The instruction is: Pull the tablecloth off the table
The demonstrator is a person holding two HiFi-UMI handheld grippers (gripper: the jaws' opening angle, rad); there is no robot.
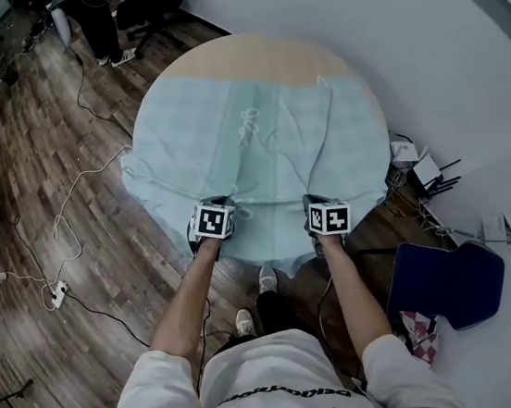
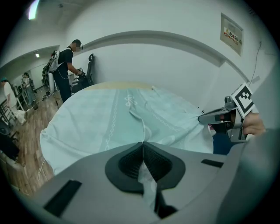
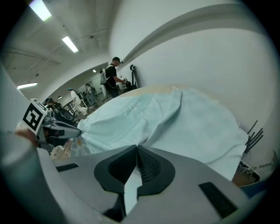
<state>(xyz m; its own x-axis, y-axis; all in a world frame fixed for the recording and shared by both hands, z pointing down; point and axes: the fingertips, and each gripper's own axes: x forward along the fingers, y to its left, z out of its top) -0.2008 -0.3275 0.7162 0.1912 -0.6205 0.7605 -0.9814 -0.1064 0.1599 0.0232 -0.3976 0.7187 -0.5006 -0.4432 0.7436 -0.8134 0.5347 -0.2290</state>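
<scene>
Left gripper (image 1: 213, 221) and right gripper (image 1: 328, 218) each clamp the tablecloth (image 1: 266, 141) hem at table's (image 1: 263, 50) 6 o'clock edge (likely for an even pull), far rim bare.

**A:** Is there anything you can read from where you stand?

**B:** Nothing clearly. Your white shirt (image 1: 281, 396) bears dark print across its back, too warped to read. On the white wall (image 2: 175, 65) above the round wooden table (image 1: 254, 54) hangs a small framed sign (image 2: 232, 29), lettering too small.
</scene>
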